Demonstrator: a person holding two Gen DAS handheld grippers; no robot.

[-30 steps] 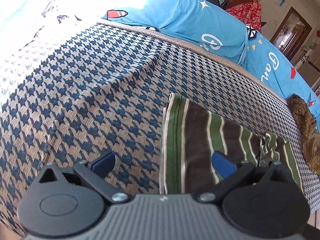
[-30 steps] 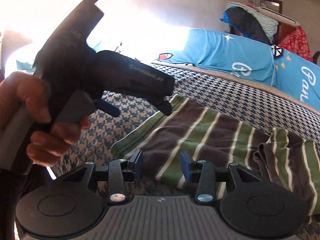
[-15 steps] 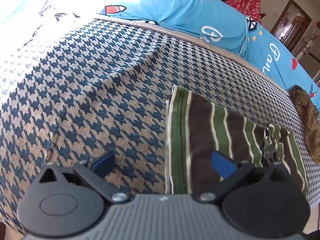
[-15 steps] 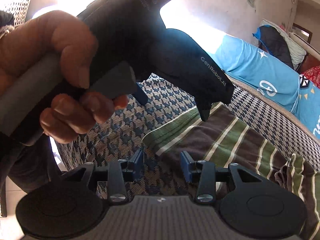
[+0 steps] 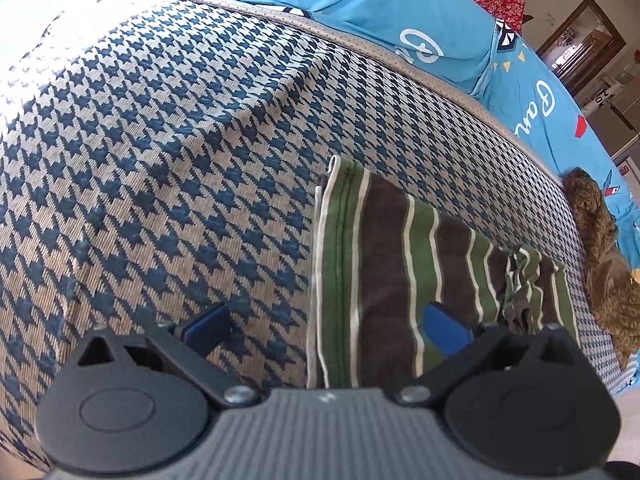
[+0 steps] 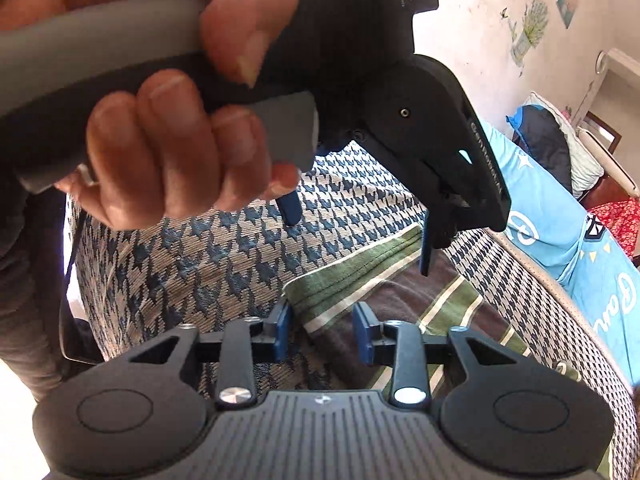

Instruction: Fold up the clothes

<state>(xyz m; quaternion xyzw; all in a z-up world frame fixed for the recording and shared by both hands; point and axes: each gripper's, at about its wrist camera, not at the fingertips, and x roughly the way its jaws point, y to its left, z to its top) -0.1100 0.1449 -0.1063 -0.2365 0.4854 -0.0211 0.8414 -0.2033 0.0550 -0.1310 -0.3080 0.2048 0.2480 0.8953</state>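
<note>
A striped green, brown and white garment (image 5: 380, 260) lies folded flat on the houndstooth bed cover (image 5: 160, 140). My left gripper (image 5: 326, 326) hovers open and wide over the garment's left hem, one finger over the cover and the other over the stripes. Seen from the right wrist, a hand (image 6: 160, 140) holds the left gripper (image 6: 360, 232) above that same hem. My right gripper (image 6: 323, 332) sits low at the near corner of the garment (image 6: 400, 292). Its jaws are closing with the corner between them, and a gap still shows on both sides.
Blue printed bedding (image 5: 440, 20) runs along the far edge of the bed. A brown furry cloth (image 5: 600, 248) lies heaped at the right end. A doorway (image 5: 580, 44) and furniture stand beyond. A person's dark clothing (image 6: 24, 280) is at the near left bed edge.
My right gripper has dropped and rolled toward the garment's near corner, and its jaws have narrowed. The left gripper and its hand now fill more of the right wrist view.
</note>
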